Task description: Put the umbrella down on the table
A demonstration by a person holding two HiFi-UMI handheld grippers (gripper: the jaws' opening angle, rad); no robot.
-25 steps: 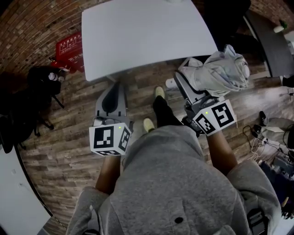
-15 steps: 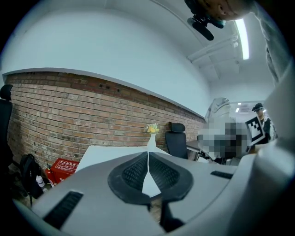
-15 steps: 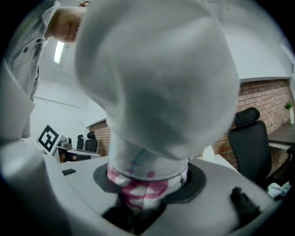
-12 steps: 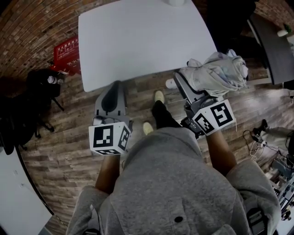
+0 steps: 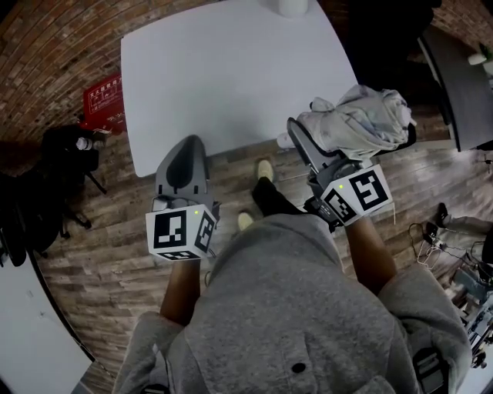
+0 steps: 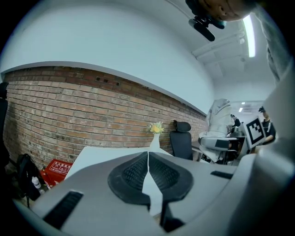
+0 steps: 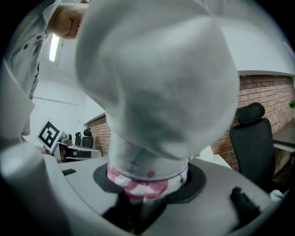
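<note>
- Your right hand-held gripper (image 5: 322, 146) is clamped on the umbrella (image 5: 358, 119). In the right gripper view the jaws stand wide with the pink-and-white end of the bundle pinched between the pads (image 7: 115, 177).
- The umbrella is folded into a loose, pale bundle at the right of the head view. It hangs over the wooden floor just off the near right corner of the worktop (image 5: 231, 69), not yet above it.
- Expect it to be light and soft. The fabric is crumpled and baggy, so it will probably sag and shift around the stiffer core inside.
- Your hold looks to be near one end, with most of the bulk beyond the jaws. That end may droop or swing, so keep the grip firm on the core, not on cloth alone.
- Cloth over a slim frame can slip. A low, gentle set-down on the bare white surface should suit it, since the ribs may bend if dropped.
- Your left hand-held gripper (image 5: 187, 150) has its pads pressed together with nothing between them, at the worktop's near edge, lower left of centre.
- A vase (image 5: 293, 6) stands at the worktop's far edge, well apart from the near corner.
</note>
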